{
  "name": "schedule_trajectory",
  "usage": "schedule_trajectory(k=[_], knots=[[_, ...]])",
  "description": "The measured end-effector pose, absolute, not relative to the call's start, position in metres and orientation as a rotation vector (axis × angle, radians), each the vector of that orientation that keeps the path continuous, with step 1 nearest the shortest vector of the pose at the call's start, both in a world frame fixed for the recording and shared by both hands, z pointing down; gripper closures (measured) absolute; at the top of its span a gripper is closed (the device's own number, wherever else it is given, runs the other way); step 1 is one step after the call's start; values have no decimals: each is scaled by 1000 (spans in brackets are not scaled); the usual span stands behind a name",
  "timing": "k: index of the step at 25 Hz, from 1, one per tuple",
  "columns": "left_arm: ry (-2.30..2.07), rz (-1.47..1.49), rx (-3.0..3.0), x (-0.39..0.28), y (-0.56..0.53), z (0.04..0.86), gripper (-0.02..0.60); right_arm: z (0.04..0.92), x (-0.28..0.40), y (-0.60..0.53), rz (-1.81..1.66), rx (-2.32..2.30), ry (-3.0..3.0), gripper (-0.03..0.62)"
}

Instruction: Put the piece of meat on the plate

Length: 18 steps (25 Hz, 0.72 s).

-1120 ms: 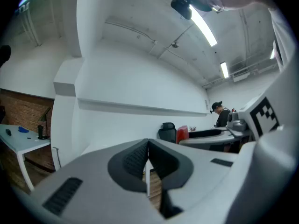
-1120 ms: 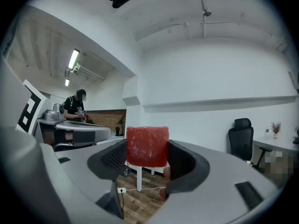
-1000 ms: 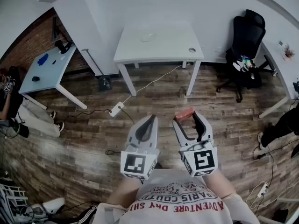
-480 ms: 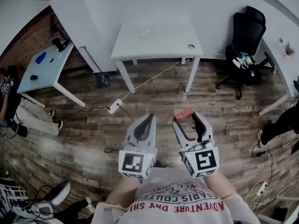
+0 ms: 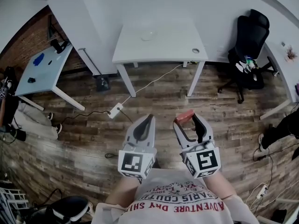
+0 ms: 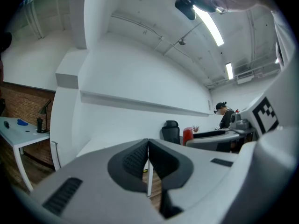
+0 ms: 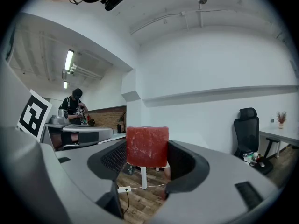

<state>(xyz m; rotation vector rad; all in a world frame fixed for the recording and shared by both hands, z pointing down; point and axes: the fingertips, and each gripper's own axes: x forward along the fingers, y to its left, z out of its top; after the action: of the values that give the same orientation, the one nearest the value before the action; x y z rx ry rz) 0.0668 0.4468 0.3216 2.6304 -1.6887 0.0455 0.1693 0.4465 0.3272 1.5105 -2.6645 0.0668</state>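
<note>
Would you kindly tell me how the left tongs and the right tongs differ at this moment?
The left tongs are shut, jaws touching; the right tongs have their jaws held apart. The left tongs hold nothing; the right tongs grip the red meat. Both are grey, sit side by side and point toward the white table.

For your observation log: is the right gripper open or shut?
Shut on the piece of meat: in the right gripper, both jaws press the red block's sides.

Bright ceiling tube lighting, sharp pictures, fisheye-bent dark edges.
</note>
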Motion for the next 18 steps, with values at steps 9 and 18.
schedule_trajectory(k=[9,18], knots=[[-1600,15,2692,4,334,309,574,314,100,339,34,1576,-2619,318],[-1544,-45,2720,-51,236,299,574,301,51,248,-3,1652,-2567,318]])
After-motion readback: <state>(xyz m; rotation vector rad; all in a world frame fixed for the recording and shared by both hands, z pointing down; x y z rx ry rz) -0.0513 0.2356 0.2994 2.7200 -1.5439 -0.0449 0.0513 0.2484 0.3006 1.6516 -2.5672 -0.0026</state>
